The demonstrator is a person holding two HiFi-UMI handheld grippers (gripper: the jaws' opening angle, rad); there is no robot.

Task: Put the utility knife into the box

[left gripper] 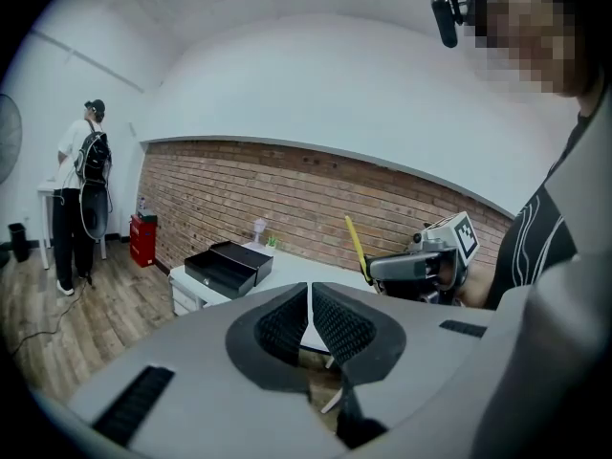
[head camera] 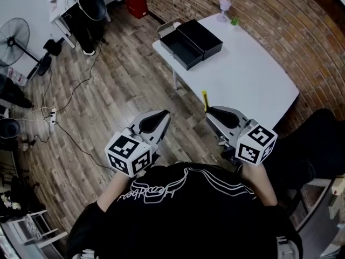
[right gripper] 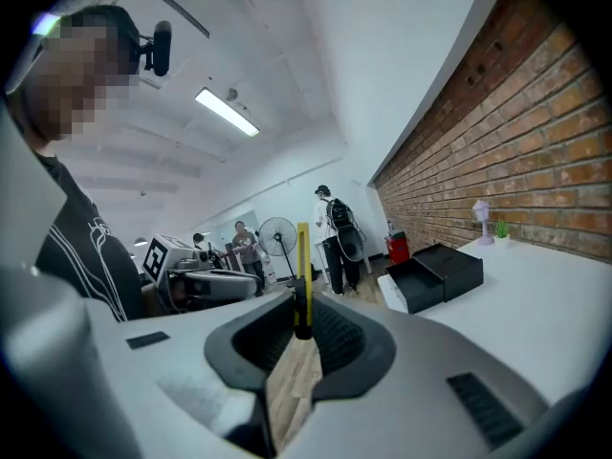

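A yellow utility knife (head camera: 205,99) sticks up out of my right gripper (head camera: 208,111), which is shut on its lower end near the front edge of the white table (head camera: 253,74). In the right gripper view the knife (right gripper: 302,273) stands upright between the pads. The black box (head camera: 188,45) lies open at the table's far left corner, well away from both grippers, and also shows as the box (right gripper: 435,273) and the box (left gripper: 228,266). My left gripper (head camera: 164,114) hangs over the wooden floor left of the table, shut with nothing in it (left gripper: 309,299).
A pink lamp (head camera: 225,5) and a small plant (head camera: 234,20) stand at the table's far edge by the brick wall. A fan (head camera: 16,36), a red cabinet (head camera: 135,1) and cables with a power strip (head camera: 52,115) are on the floor. A person (left gripper: 81,194) stands far left.
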